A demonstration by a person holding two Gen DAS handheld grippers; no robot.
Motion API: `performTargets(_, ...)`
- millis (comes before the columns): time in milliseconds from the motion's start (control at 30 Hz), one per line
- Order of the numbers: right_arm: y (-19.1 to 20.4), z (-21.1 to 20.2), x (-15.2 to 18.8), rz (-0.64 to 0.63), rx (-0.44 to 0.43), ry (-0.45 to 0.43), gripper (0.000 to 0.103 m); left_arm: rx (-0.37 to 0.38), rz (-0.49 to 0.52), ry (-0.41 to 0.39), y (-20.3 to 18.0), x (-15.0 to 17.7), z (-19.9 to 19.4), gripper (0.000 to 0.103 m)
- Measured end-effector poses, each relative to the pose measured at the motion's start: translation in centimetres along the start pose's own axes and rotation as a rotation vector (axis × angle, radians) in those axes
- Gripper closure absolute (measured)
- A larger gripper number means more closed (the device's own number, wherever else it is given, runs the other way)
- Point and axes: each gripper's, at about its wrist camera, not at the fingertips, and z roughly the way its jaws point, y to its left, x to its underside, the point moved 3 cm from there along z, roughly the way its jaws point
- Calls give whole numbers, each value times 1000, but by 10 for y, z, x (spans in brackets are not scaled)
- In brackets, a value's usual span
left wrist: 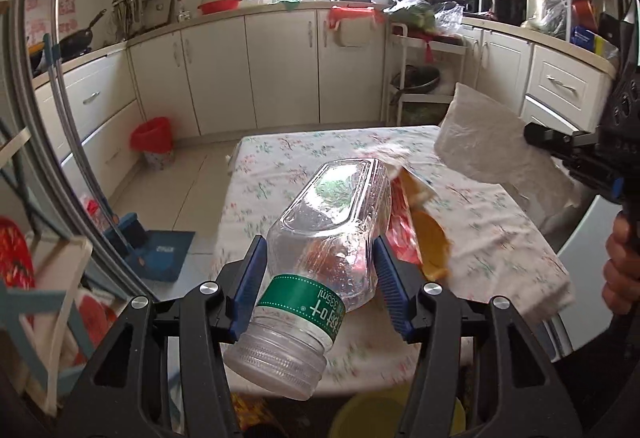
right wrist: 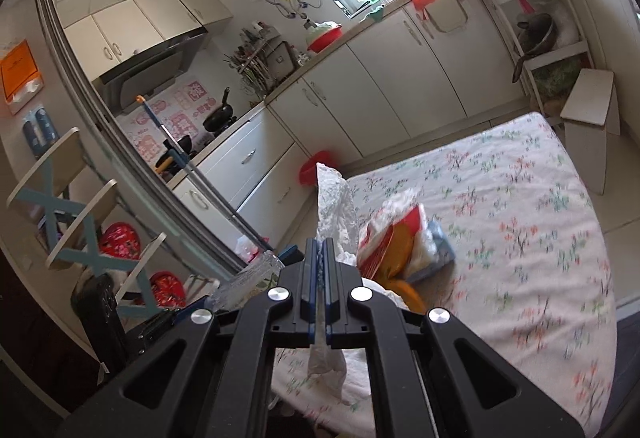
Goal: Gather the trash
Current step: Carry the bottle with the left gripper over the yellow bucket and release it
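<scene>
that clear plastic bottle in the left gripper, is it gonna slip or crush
The clear bottle looks empty, so probably light. Its thin walls seem dented, so it likely crushes under a hard squeeze. The left gripper pinches it across the smooth body and it sits skewed, so it may twist or slip.

Between your left gripper's pads lies the bottle, neck toward you. Ahead on the table sits the wrapper pile; your right gripper pinches the tissue right of it.
</scene>
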Motion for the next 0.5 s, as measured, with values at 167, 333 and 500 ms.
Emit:
performTargets(167,-9,-20,30,85,-5,2,99,25,-10,36,-6,39,-31,52)
performTargets(333,-4,-37,60,101,-9,19,99,55,11,108,-21,82,-51,52)
performTargets(500,4,-54,92,104,-15,44,99,93,48,215,-42,125,-57,52)
